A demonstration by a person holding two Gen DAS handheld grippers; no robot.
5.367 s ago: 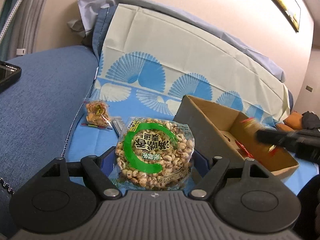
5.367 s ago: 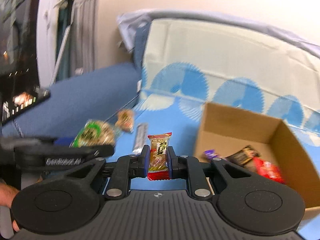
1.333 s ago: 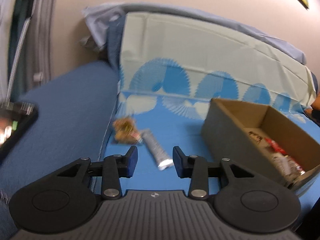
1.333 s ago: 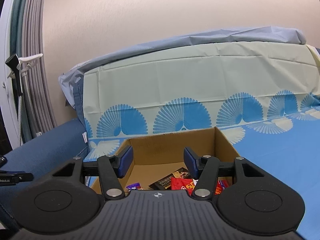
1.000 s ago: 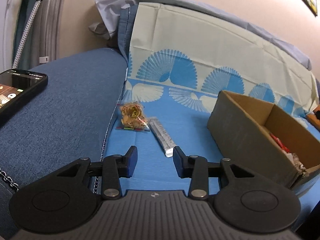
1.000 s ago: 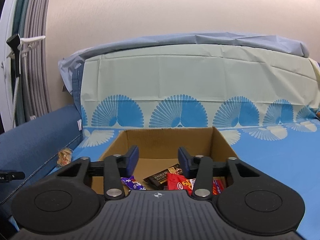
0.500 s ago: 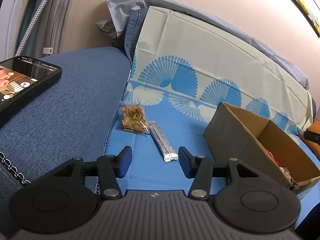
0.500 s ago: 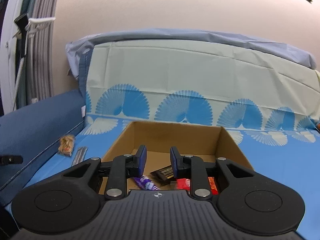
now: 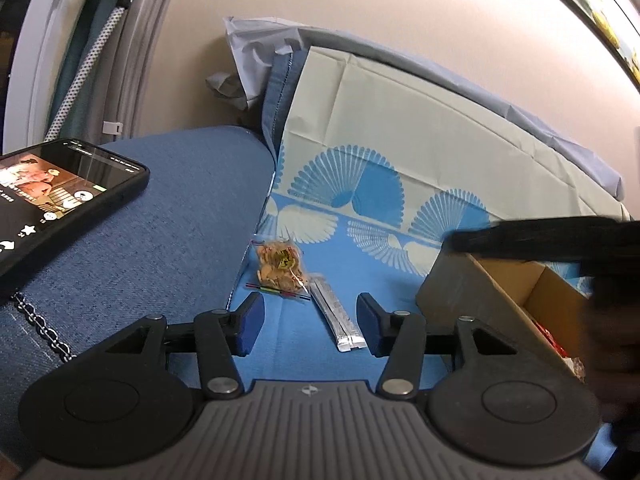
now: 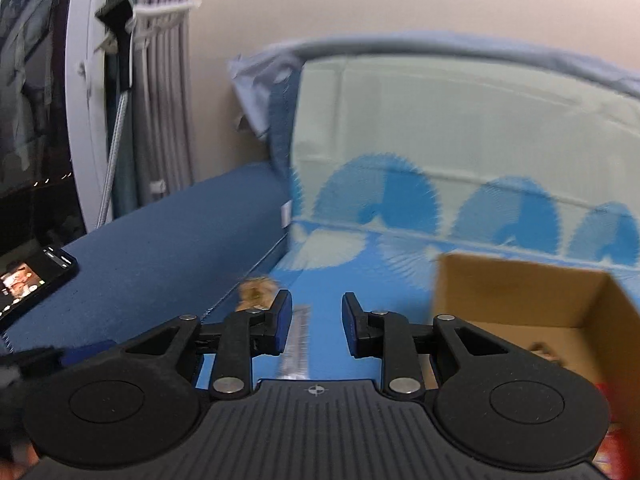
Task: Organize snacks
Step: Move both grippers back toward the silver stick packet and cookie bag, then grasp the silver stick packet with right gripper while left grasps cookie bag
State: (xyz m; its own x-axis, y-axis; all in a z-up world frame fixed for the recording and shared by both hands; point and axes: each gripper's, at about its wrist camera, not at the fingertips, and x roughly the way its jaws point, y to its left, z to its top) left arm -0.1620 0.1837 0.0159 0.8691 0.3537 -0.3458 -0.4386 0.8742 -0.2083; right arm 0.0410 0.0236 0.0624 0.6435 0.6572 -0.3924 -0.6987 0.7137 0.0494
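2 snacks lie out on the blue fan-print sheet (image 9: 304, 344), and both sit right ahead of the left gripper (image 9: 309, 322). The clear bag of golden crackers (image 9: 280, 267) rests close against the edge of the dark blue sofa cushion (image 9: 160, 240), and the silver stick pack (image 9: 337, 316) lies just beside it, angled toward the camera, its near end close to the right-hand blue pad. The left gripper is released, jaws standing apart with nothing between the pads, only sheet showing in the gap.

Over to the right gripper (image 10: 314, 322): its jaws are opening, and nothing is clamped between them. In its blurred view the silver stick pack (image 10: 298, 340) shows through the gap, lying on the sheet beyond, and the cracker bag (image 10: 256, 290) peeks out just behind the left-hand finger. From the left wrist view, this gripper is a dark smear (image 9: 560, 238) crossing above the cardboard box.

The cardboard box (image 9: 460, 292) stands on the sheet to the right of the 2 loose snacks, open at the top, with red wrappers (image 9: 554, 338) visible inside near its front corner. 1 phone (image 9: 60, 196) with a lit screen lies on the sofa cushion at far left, and a thin chain (image 9: 40, 330) trails across the fabric below it.
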